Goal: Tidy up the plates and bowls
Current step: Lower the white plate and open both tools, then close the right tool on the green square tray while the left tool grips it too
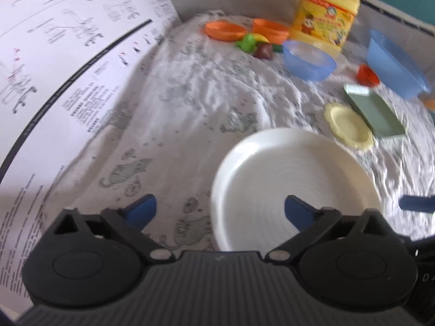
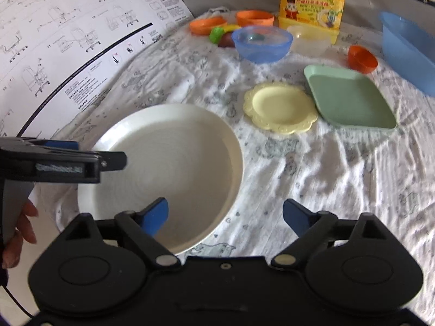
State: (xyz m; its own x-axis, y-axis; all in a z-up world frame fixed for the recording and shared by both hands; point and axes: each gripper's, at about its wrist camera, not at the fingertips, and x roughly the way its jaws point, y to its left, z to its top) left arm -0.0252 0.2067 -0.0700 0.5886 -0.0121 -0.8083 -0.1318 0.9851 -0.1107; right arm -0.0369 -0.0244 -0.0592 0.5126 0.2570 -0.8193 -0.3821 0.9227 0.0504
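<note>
A large white plate (image 1: 293,184) (image 2: 174,163) lies flat on the printed white cloth. My left gripper (image 1: 220,206) stands open over the plate's left rim, one blue finger above the cloth and the other above the plate's inside. From the right wrist view it (image 2: 119,160) comes in from the left, low over the plate. My right gripper (image 2: 225,209) is open too and straddles the plate's near right rim without pressing on it. Beyond the white plate lie a small yellow scalloped plate (image 2: 280,107) and a green square plate (image 2: 350,100). A blue bowl (image 2: 261,43) stands farther back.
Two orange bowls (image 2: 208,24) and toy fruit (image 2: 220,35) sit at the back beside a yellow detergent bottle (image 2: 312,2) and a clear bowl (image 2: 310,39). A small orange cup (image 2: 363,58) and a blue tub (image 2: 407,51) are at the right. A printed instruction sheet (image 2: 68,40) covers the left.
</note>
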